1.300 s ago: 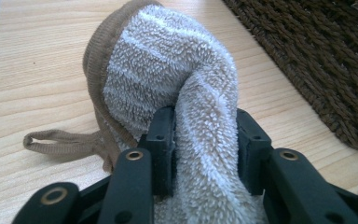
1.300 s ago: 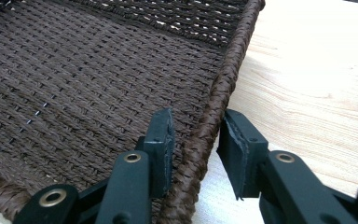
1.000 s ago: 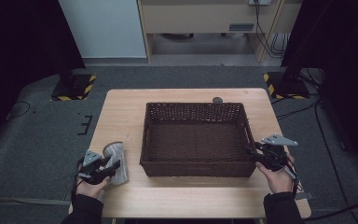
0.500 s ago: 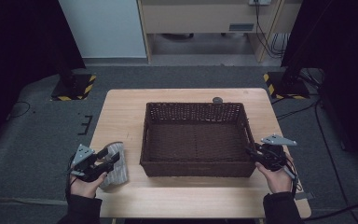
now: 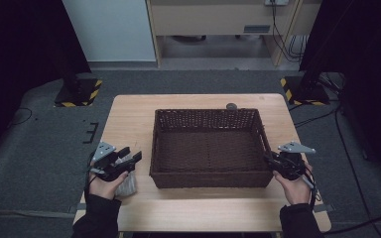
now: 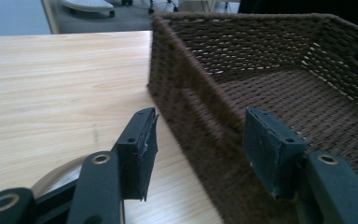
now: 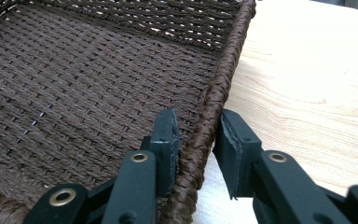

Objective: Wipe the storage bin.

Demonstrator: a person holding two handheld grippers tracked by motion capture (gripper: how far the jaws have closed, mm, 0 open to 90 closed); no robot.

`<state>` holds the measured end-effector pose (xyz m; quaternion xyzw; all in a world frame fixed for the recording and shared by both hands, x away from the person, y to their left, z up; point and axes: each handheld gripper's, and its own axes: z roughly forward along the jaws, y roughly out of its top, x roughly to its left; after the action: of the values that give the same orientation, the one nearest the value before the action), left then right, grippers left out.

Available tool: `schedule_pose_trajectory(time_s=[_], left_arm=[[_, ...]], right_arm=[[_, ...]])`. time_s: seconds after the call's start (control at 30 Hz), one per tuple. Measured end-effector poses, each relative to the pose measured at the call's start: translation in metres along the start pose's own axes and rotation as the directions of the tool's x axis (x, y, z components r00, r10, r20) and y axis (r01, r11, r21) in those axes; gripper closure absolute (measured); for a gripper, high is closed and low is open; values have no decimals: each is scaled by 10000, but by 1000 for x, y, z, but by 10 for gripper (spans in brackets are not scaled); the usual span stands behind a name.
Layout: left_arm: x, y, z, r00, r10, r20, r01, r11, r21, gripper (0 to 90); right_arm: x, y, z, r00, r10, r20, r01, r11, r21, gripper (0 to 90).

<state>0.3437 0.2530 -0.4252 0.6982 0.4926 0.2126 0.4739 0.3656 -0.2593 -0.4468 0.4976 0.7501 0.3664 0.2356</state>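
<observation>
The right gripper (image 5: 273, 161) straddles the right rim of the basket (image 5: 208, 148): one jaw stands inside the wall, the other outside. Its jaws have just been closing on that rim; in the right gripper view the inner pad (image 7: 168, 140) touches the weave, while a slight gap shows at the outer pad, so a firm clamp cannot be confirmed.

The left gripper (image 5: 129, 157) stands wide, with nothing between its jaws. Its jaws widened, then narrowed slightly. In the left gripper view it points at the basket's left wall, the near corner lying between the pads without contact. Beneath that hand a pale grey item (image 5: 126, 186) lies on the surface; its nature cannot be told.

The surface (image 5: 129, 114) is a light wooden top. The basket sits at its centre, brown, woven, rectangular. A small dark round object (image 5: 231, 105) lies just behind the basket's far rim. The floor is grey carpet; two black stands with yellow-black striped bases flank the surface.

Count: one basket, two grippers, one round object, one grey item.
</observation>
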Motion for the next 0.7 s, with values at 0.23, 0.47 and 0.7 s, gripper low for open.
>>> schedule_pose_trajectory(time_s=[0.23, 0.47, 0.7], left_arm=[[-21, 4, 23, 9992, 170, 352, -179, 9996, 229, 468], [-23, -3, 38, 9990, 450, 73, -454, 9966, 683, 558], [-25, -5, 39, 9986, 434, 318, -458, 9959, 782, 645]], right_arm=[[-1, -2, 1, 10000, 1, 34, 0, 9999, -155, 702], [-2, -1, 1, 9999, 140, 59, -138, 9996, -230, 707], [-1, 3, -8, 9995, 242, 191, -231, 9981, -570, 615]])
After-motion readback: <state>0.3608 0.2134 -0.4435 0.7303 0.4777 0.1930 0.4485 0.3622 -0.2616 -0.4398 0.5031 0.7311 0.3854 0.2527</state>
